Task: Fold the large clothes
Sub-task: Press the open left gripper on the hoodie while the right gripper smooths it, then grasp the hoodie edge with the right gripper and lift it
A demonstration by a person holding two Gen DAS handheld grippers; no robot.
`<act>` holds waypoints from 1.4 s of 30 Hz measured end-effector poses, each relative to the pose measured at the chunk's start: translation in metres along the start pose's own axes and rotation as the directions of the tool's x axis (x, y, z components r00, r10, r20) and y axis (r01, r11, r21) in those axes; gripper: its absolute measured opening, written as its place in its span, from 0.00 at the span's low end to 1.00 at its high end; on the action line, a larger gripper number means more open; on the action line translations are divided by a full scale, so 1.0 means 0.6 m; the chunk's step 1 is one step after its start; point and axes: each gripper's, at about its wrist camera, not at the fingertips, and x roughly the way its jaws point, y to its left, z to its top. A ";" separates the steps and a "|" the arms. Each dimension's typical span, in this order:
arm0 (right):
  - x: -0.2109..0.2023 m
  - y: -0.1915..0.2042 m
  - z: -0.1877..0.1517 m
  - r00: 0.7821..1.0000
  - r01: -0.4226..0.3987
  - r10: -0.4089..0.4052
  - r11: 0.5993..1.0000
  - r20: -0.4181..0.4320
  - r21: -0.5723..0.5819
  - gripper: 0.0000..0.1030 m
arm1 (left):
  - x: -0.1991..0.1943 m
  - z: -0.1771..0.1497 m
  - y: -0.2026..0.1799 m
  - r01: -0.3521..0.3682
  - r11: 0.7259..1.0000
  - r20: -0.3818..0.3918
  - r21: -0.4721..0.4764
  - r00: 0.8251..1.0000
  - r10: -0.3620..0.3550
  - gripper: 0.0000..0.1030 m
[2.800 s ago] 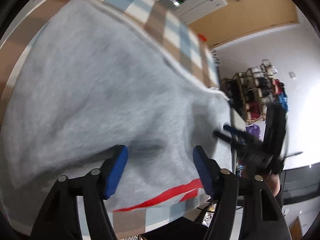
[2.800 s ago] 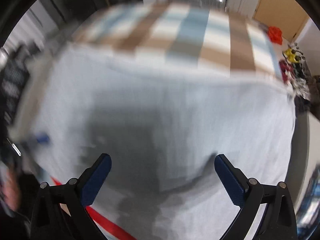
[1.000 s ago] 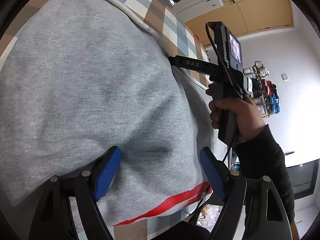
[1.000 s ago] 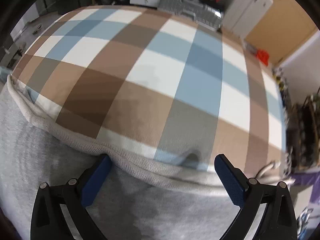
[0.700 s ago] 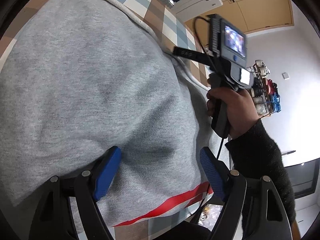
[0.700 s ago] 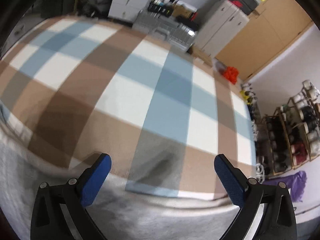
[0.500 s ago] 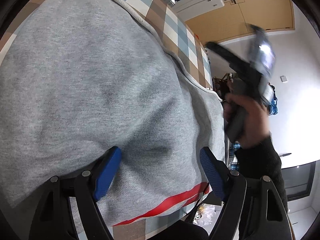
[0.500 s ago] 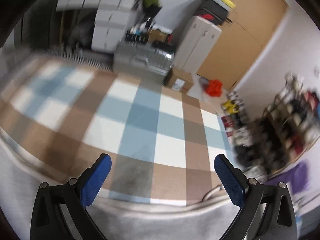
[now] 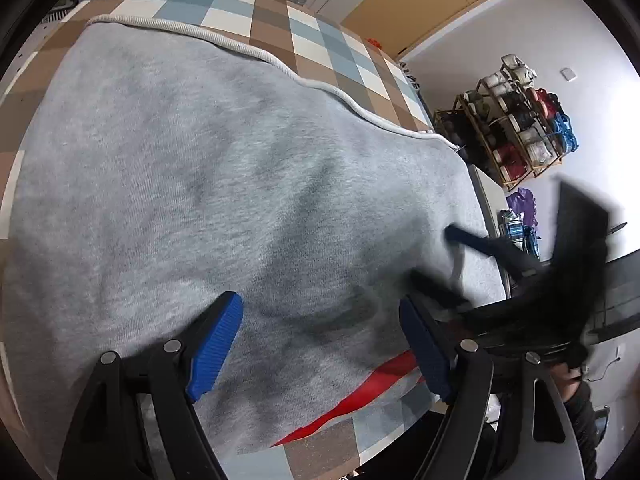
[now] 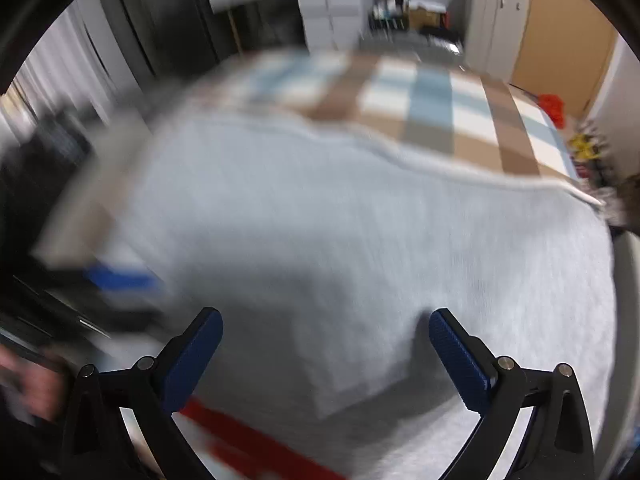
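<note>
The grey garment [image 9: 224, 184] lies spread flat over the checked cloth [image 9: 240, 4] that covers the bench, filling most of the left wrist view; its pale ribbed hem [image 9: 256, 50] runs from about 10 o'clock across to 3 o'clock. A red stripe [image 9: 360, 396] shows on the cloth at the garment's near edge, around 5 o'clock.

The left gripper [image 9: 320, 344] hangs just over the near part of the garment with its blue fingers [image 9: 214, 344] spread wide and nothing pinched between them, much as a second ago.

The right gripper [image 10: 324, 360] has changed most. A second ago it stood up at the hem, held in a hand at 3 o'clock of the left wrist view; now it shows there as a dark blur [image 9: 520, 276] low at 4 o'clock, beside the left one. Its own view, which half a second ago showed mostly checked cloth and the room beyond, is now filled with garment again. Its fingers [image 10: 460, 364] are spread apart and empty. The picture is smeared, so whether they touch the fabric is hard to say. A shoe rack [image 9: 516, 120] stands off at 2 o'clock.
</note>
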 end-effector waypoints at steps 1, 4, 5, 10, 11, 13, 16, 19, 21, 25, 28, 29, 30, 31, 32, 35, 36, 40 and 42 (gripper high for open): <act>0.011 0.006 -0.008 1.000 0.028 -0.028 0.999 0.005 -0.025 1.00 | -0.003 0.000 0.004 0.008 1.000 0.000 -0.008 1.000 -0.008 0.74; 0.013 0.022 -0.018 0.993 0.104 -0.101 0.993 0.058 -0.050 1.00 | -0.018 0.000 0.017 0.051 0.997 -0.006 -0.056 0.999 -0.052 0.74; 0.013 0.026 -0.011 0.993 0.118 -0.117 0.992 0.021 -0.049 1.00 | -0.026 -0.001 0.026 0.046 0.996 -0.019 -0.081 0.999 -0.048 0.74; -0.062 0.016 0.060 0.997 0.029 -0.034 0.997 0.066 0.077 1.00 | -0.075 -0.014 0.042 -0.023 0.996 0.000 -0.088 1.000 0.023 0.74; -0.072 0.022 0.080 0.996 -0.017 0.009 0.995 0.087 0.094 1.00 | -0.079 -0.015 0.045 -0.047 0.996 0.009 -0.081 0.999 0.048 0.74; -0.054 0.039 0.114 0.998 -0.041 0.036 0.995 0.057 0.094 1.00 | -0.079 -0.014 0.064 -0.072 0.991 0.005 -0.114 0.997 0.073 0.74; 0.026 0.076 0.149 0.995 0.087 -0.085 0.995 -0.053 0.039 1.00 | -0.070 -0.014 0.088 -0.066 0.984 -0.020 -0.168 0.998 0.064 0.74; 0.094 0.085 0.145 0.986 0.122 -0.116 0.992 -0.116 0.044 1.00 | -0.078 -0.018 0.098 -0.065 0.976 -0.006 -0.205 0.998 0.065 0.74; 0.102 0.084 0.155 0.987 0.129 -0.125 0.991 -0.103 0.028 1.00 | -0.084 -0.019 0.102 -0.070 0.976 -0.002 -0.204 0.997 0.071 0.74; 0.096 0.067 0.153 0.993 0.070 -0.065 0.997 -0.101 0.041 1.00 | -0.087 -0.018 0.110 -0.057 0.972 -0.008 -0.227 0.998 0.057 0.74; 0.032 0.039 0.143 1.000 0.018 -0.016 0.996 -0.019 0.092 1.00 | -0.106 -0.025 0.105 -0.065 0.971 0.020 -0.228 0.997 0.072 0.74; -0.001 0.022 0.129 0.999 -0.005 0.000 0.991 0.039 0.134 1.00 | -0.113 -0.027 0.096 -0.058 0.974 0.038 -0.219 0.997 0.068 0.74; -0.021 0.012 0.115 0.998 -0.011 0.001 0.989 0.067 0.150 1.00 | -0.126 -0.031 0.082 -0.030 0.981 0.075 -0.191 0.996 0.045 0.74; -0.034 0.003 0.101 0.997 -0.003 -0.009 0.989 0.078 0.151 1.00 | -0.136 -0.035 0.065 -0.006 0.988 0.104 -0.157 0.994 0.023 0.74; -0.046 -0.008 0.077 0.996 0.037 -0.047 0.990 0.070 0.133 1.00 | -0.147 -0.040 0.041 0.018 0.994 0.137 -0.106 0.991 -0.003 0.74; -0.041 -0.019 0.014 0.974 0.226 -0.227 0.974 0.020 0.021 1.00 | -0.145 -0.050 -0.006 0.019 1.000 0.166 -0.005 0.986 -0.018 0.74; -0.029 -0.023 0.001 0.965 0.262 -0.262 0.965 0.001 -0.008 1.00 | -0.134 -0.051 -0.010 -0.008 1.000 0.144 0.009 0.990 0.007 0.74; 0.001 -0.070 -0.053 0.989 0.147 -0.149 0.983 0.012 0.111 1.00 | -0.073 -0.049 0.008 -0.142 0.989 0.022 -0.031 0.989 0.143 0.74; 0.001 -0.084 -0.060 0.994 0.098 -0.103 0.980 0.023 0.172 1.00 | -0.062 -0.056 0.023 -0.175 0.984 0.000 -0.044 0.985 0.175 0.74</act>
